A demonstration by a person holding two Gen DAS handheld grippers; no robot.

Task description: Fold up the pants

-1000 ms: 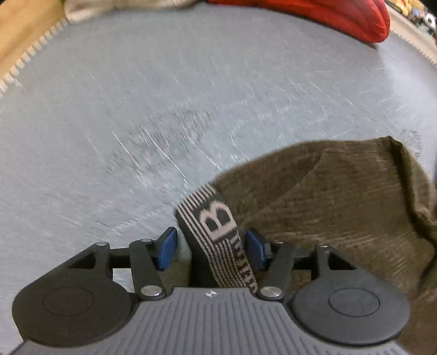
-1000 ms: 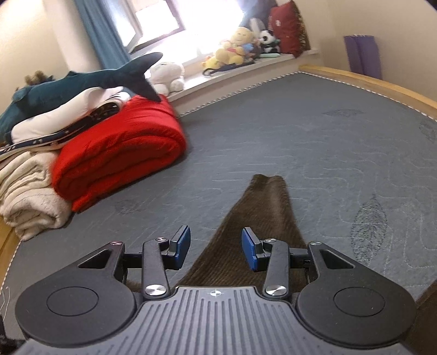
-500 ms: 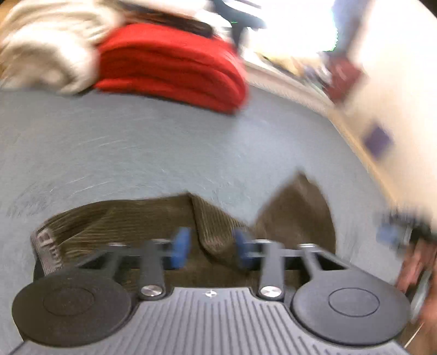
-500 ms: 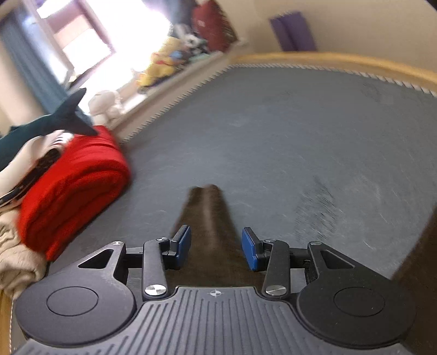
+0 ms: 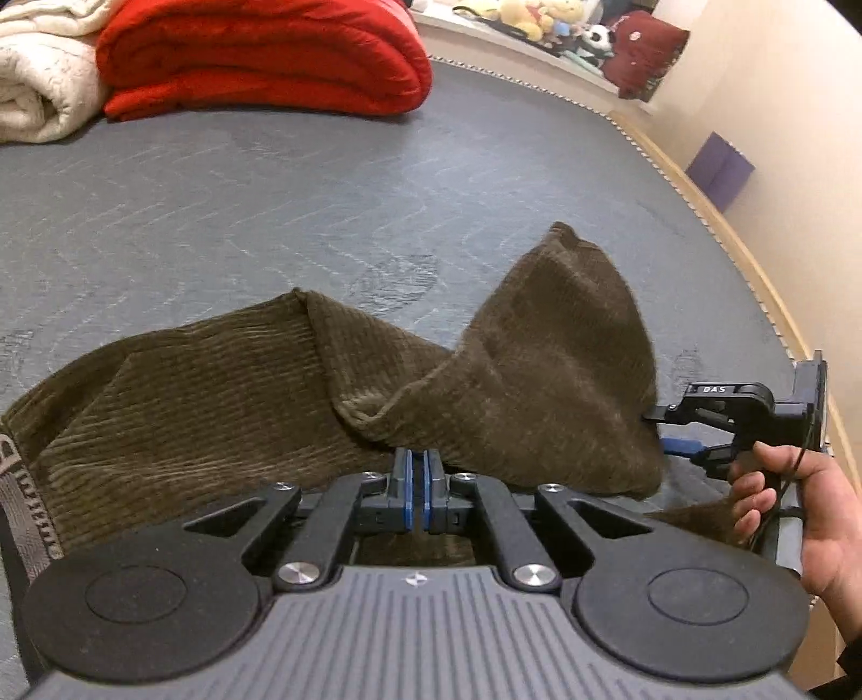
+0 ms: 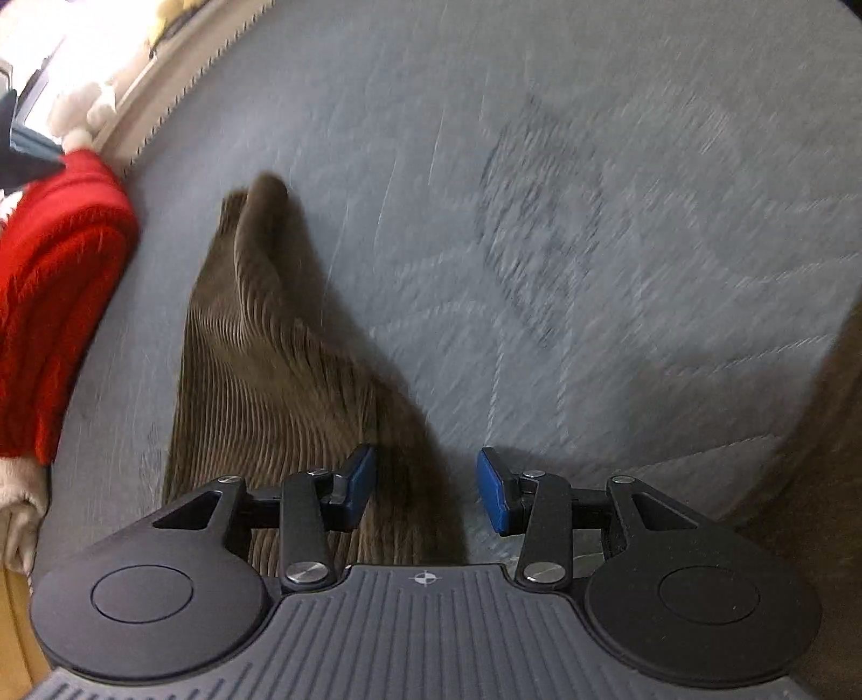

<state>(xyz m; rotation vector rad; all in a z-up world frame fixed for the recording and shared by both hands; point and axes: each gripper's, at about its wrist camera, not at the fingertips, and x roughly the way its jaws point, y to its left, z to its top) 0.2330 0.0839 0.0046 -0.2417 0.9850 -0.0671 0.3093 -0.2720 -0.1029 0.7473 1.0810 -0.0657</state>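
Brown corduroy pants (image 5: 215, 387) lie on the grey mattress (image 5: 269, 204), with the striped waistband (image 5: 21, 517) at the far left. My left gripper (image 5: 418, 484) is shut on a fold of the pants at the crotch edge. A raised leg flap (image 5: 560, 344) stands to its right. My right gripper (image 6: 425, 484) is open, and the pants leg (image 6: 269, 344) runs under and past its left finger. The right gripper also shows in the left wrist view (image 5: 668, 431), at the flap's right edge, held by a hand.
A folded red blanket (image 5: 258, 54) and a cream blanket (image 5: 37, 86) lie at the mattress's far side. Soft toys (image 5: 539, 16) sit on the sill. The wooden bed frame (image 5: 754, 269) and a purple box (image 5: 719, 169) are at the right.
My left gripper let go of the waistband, moved right along the pants and shut on a fold. My right gripper tilted down toward the mattress and stayed open.
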